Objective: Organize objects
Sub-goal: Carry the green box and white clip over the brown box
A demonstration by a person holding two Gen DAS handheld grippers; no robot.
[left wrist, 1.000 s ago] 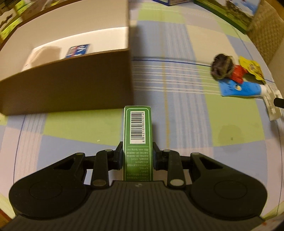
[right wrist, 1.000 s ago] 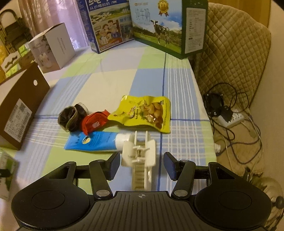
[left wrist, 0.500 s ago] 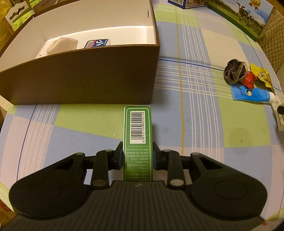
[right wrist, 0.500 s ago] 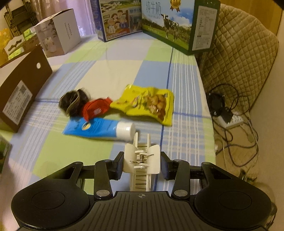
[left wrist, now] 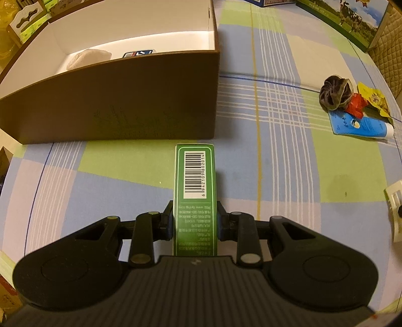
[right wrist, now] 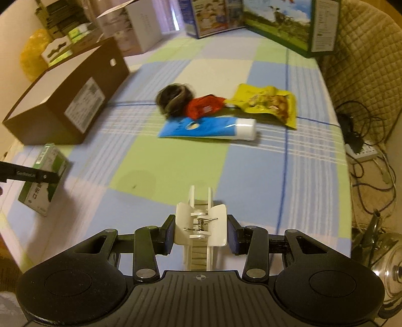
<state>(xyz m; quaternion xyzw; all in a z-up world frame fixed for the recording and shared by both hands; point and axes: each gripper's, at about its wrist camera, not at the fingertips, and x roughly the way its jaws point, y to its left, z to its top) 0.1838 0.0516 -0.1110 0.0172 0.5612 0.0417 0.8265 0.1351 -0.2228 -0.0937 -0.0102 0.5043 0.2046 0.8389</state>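
Observation:
My left gripper [left wrist: 195,222] is shut on a slim green box [left wrist: 194,181] with a barcode, held above the checked cloth just in front of the brown cardboard box [left wrist: 120,100]. That box is open at the top, with a white bundle [left wrist: 88,59] and a small blue packet [left wrist: 137,53] inside. My right gripper [right wrist: 201,232] is shut on a white hair clip [right wrist: 200,226], lifted over the cloth. In the right wrist view the green box [right wrist: 44,179] and the left gripper's finger [right wrist: 30,174] show at the left edge.
On the cloth lie a dark scrunchie [right wrist: 176,99], a red packet [right wrist: 203,105], a yellow snack bag [right wrist: 266,103] and a blue tube [right wrist: 208,128]. Milk cartons [right wrist: 284,22] and a white box [right wrist: 140,32] stand at the far edge. Cables and a power strip [right wrist: 361,151] lie off the right side.
My right gripper closed on the white clip and carried it leftward and nearer, away from the tube. The left gripper stayed near the brown box, which now shows more of its inside.

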